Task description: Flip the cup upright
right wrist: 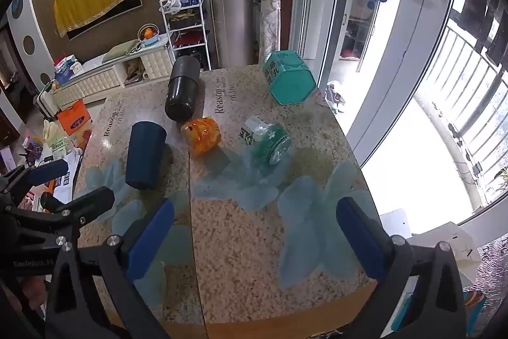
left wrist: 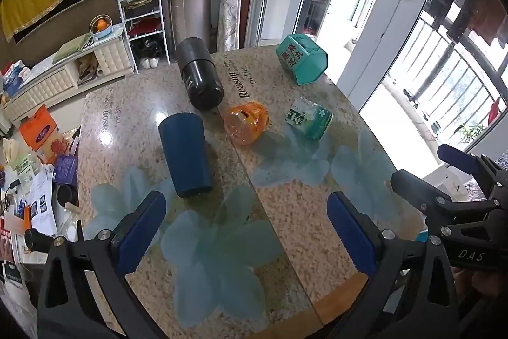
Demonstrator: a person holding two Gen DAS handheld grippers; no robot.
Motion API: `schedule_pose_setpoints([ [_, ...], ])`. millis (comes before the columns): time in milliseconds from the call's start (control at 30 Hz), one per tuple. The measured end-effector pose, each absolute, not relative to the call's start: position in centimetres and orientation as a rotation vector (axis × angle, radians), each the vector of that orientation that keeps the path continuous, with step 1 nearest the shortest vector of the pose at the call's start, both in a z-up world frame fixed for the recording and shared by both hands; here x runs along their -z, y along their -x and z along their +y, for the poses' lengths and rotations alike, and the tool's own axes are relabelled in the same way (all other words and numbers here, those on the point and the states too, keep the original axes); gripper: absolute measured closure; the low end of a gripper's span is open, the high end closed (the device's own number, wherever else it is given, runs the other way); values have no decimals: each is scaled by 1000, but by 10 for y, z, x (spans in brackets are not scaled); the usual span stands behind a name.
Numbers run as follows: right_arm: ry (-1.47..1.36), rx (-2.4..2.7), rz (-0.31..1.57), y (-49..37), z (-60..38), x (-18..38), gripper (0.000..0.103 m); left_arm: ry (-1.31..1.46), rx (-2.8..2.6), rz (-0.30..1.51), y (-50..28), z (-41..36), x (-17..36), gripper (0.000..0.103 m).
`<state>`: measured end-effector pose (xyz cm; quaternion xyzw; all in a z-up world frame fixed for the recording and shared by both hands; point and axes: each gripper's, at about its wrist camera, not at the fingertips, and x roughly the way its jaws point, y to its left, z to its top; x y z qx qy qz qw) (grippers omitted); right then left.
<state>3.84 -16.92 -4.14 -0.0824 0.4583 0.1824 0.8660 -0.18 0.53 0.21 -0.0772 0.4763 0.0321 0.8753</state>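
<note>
A: Where is the cup (left wrist: pixel 185 154) at this moment?

B: The dark blue cup lies on its side on the worktop (left wrist: pixel 301 212), near its left part, well apart from both grippers. Just behind it lies a black bottle (left wrist: pixel 198 73), and an orange jar (left wrist: pixel 245 123) is beside that bottle, on the right.

A: How does the cup probably handle?

B: It looks like stiff plastic, light and smooth, so it may roll or slip away when something pushes it. It is a judgement only, but a good place to take hold is across the body, near the middle, with one pad on each side.

A: And the grippers?

B: The left gripper (left wrist: pixel 247 231) has its jaws wide apart with nothing between them, and it hovers over the near part of the worktop. The right gripper (right wrist: pixel 254 239) is the same, jaws apart and empty. The left one is nearer to the cup.

A: What about the surface?

B: The worktop has a speckled stone pattern with pale blue flowers and it is glossy, so it gives little friction. A green bottle (left wrist: pixel 309 118) and a teal tin (left wrist: pixel 301 62) also lie there.

A: And the room?

B: It is a living room. A big bright window (left wrist: pixel 444 78) is on the right and a white shelf rack (left wrist: pixel 143 24) stands behind.
</note>
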Motion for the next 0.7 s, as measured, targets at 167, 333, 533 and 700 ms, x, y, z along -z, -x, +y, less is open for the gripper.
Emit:
schedule_pose_setpoints([
  [167, 170, -386, 960, -37, -168, 41, 0, 154, -72, 985, 10, 3, -3, 1],
  [333, 168, -389, 962, -37, -167, 42, 0, 151, -74, 985, 11, 3, -2, 1],
  [533, 170, -392, 963, -36, -165, 41, 0, 151, -74, 985, 11, 3, -2, 1],
  [700, 170, -392, 962, -36, -165, 42, 0, 149, -75, 980, 14, 5, -2, 1],
])
